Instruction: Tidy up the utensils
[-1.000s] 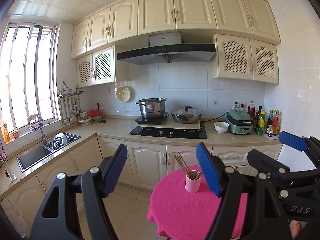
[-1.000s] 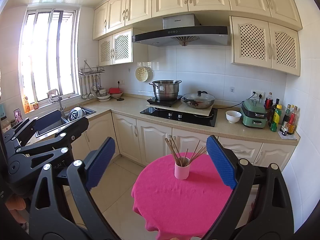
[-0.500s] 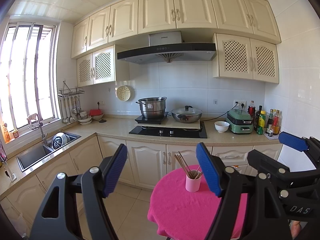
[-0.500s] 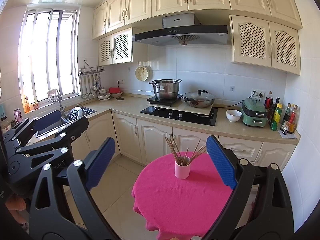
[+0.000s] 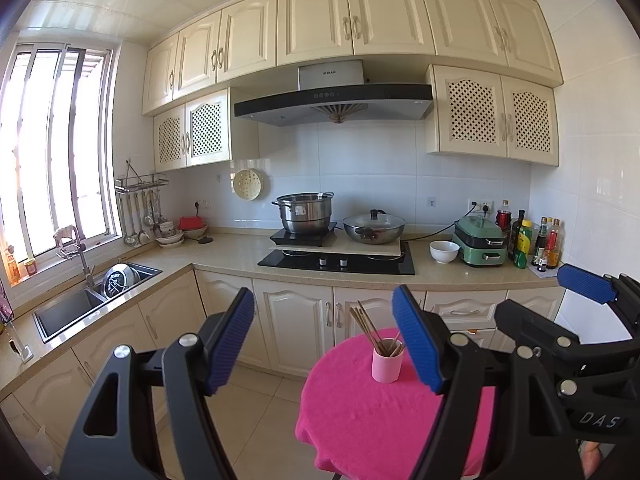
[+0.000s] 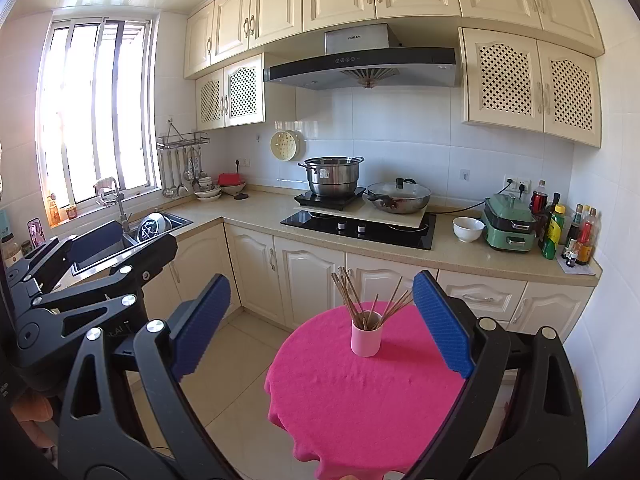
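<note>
Nothing has shifted: chopsticks point(image 6: 358, 300) stand in the pink cup point(image 6: 366, 338) mid-table point(image 6: 360, 408); both grippers' fingers, left point(image 5: 324, 344) and right point(image 6: 320, 324), stay spread, empty; sorted already or awaiting sorting.

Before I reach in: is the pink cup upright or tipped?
Upright: the pink cup stands on the table, chopsticks fanning out above its rim.

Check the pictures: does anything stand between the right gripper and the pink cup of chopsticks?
Nothing visible does. The right gripper is open, held in the air, and only bare pink tablecloth lies before the pink cup holding the chopsticks.
</note>
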